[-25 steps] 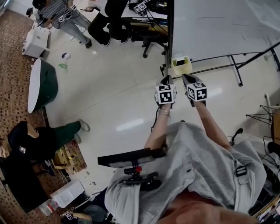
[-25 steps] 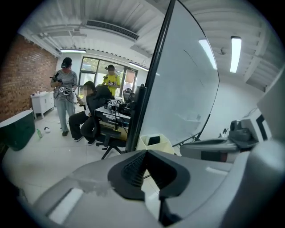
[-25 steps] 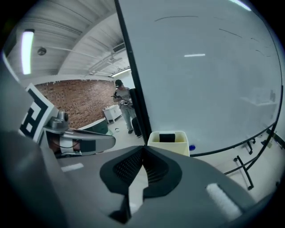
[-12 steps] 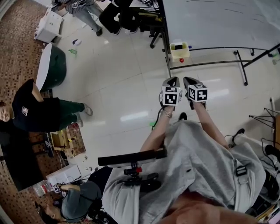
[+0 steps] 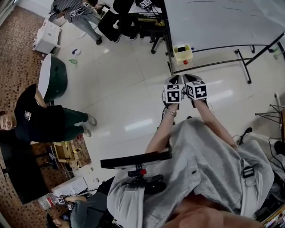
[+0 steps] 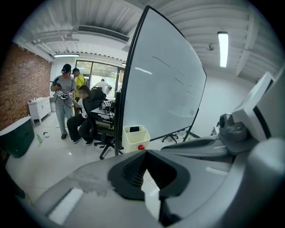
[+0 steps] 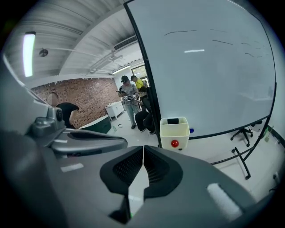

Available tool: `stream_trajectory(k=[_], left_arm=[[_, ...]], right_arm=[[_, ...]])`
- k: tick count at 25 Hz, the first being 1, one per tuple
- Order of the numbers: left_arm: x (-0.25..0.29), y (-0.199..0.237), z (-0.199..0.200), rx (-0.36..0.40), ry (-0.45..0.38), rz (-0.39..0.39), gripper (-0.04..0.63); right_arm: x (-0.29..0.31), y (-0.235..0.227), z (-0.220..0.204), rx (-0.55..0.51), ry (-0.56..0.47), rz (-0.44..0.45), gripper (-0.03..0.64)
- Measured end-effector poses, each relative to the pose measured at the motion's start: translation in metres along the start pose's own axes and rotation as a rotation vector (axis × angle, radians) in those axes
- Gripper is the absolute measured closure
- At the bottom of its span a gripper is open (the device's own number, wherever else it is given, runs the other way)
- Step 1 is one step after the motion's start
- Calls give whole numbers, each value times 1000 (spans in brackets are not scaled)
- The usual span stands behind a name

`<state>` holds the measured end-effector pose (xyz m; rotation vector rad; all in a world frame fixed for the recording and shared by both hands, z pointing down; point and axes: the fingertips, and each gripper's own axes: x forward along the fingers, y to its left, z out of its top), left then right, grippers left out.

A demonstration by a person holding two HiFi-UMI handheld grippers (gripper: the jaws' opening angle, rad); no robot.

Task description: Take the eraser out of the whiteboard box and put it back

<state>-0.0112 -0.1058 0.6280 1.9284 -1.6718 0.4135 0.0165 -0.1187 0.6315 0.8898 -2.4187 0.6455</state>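
Observation:
A pale yellow box [image 5: 183, 54] hangs at the lower left corner of the whiteboard [image 5: 222, 20]. A black eraser [image 5: 181, 48] sticks out of its top, and a red round magnet [image 5: 185, 62] sits on its front. My left gripper [image 5: 175, 79] and right gripper [image 5: 187, 78] are held side by side in the air, well short of the box and pointing at it. In the left gripper view the box [image 6: 135, 138] and eraser [image 6: 134, 129] are just above my left gripper [image 6: 146, 153], which is shut and empty. In the right gripper view the box [image 7: 174, 132] stands beyond my right gripper [image 7: 143, 149], also shut and empty.
The whiteboard's black stand legs [image 5: 242, 67] spread over the glossy white floor. An office chair [image 5: 156, 33] and standing people [image 5: 75, 13] are behind the board's left edge. A green round tub [image 5: 53, 78] and a seated person in black [image 5: 40, 120] are at the left.
Both grippers have travelled over the floor together and now sit closer to each other. The head view has swung, bringing the person in black into sight. Both stay shut.

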Motion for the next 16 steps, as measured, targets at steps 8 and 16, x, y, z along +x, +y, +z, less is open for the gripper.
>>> stream_trajectory(k=[8, 16], left_arm=[[-7, 12, 9, -1, -23, 18, 591], [-16, 27, 1, -10, -18, 54, 591]], right_arm=[[4, 11, 1, -8, 4, 10, 610], [10, 31, -3, -11, 12, 39, 611]])
